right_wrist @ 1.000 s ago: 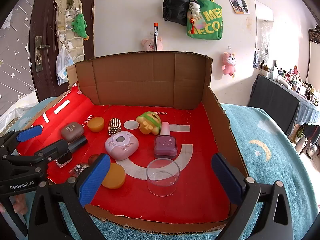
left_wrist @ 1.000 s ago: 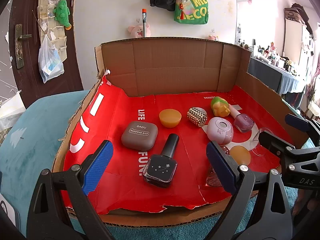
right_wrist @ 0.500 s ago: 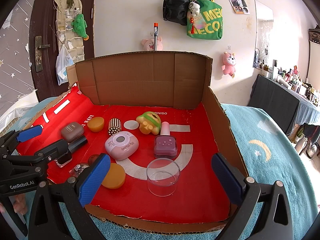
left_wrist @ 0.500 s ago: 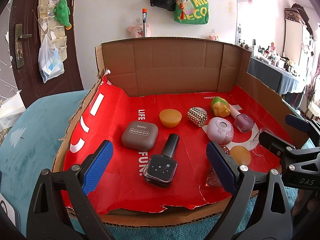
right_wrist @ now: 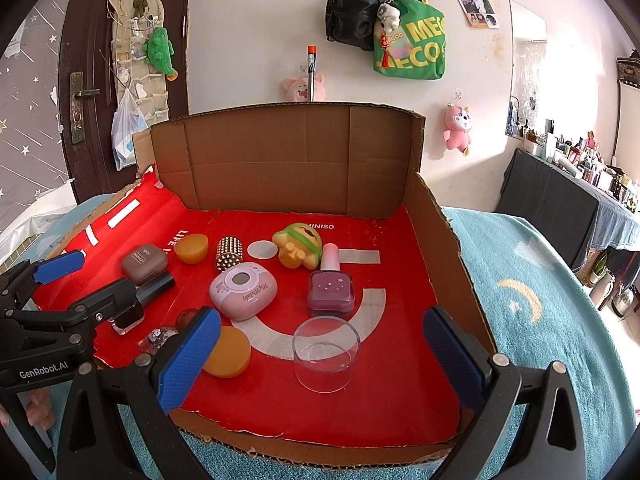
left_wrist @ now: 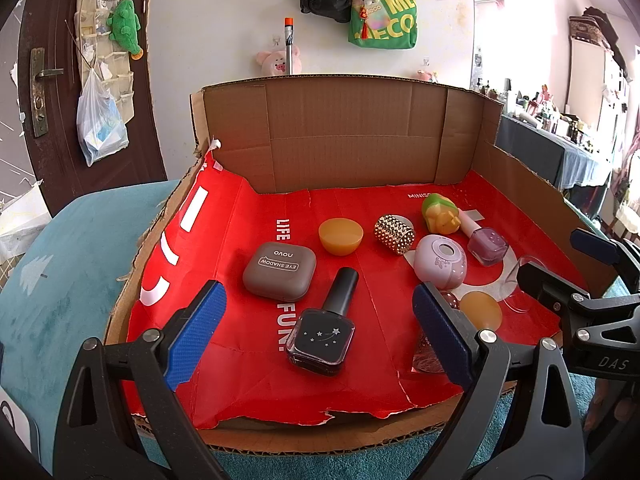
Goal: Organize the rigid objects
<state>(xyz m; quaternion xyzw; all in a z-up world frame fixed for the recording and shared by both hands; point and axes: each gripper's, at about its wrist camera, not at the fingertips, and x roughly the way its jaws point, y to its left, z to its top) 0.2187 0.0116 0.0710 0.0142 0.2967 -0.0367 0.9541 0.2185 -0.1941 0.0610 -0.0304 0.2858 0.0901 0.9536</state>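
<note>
Small objects lie on the red liner of an open cardboard box [left_wrist: 352, 136]. My left gripper [left_wrist: 320, 336] is open and empty, held at the box's front edge, its fingers either side of a black nail polish bottle [left_wrist: 326, 328]. Beyond it lie a brown eye shadow case [left_wrist: 279, 269], an orange cup [left_wrist: 341, 236] and a studded gold cylinder [left_wrist: 394, 234]. My right gripper [right_wrist: 320, 356] is open and empty at the front edge, with a clear round cup [right_wrist: 325, 353] between its fingers. A pink compact [right_wrist: 243, 289], purple nail polish [right_wrist: 331, 288] and green-yellow toy [right_wrist: 298, 245] lie further in.
An orange disc [right_wrist: 228, 352] and a small glittery ball [right_wrist: 158, 338] lie near the front left of the right wrist view. The box has tall cardboard walls at back and right [right_wrist: 440, 240]. It rests on a teal blanket [right_wrist: 540, 320]. Bags hang on the wall behind.
</note>
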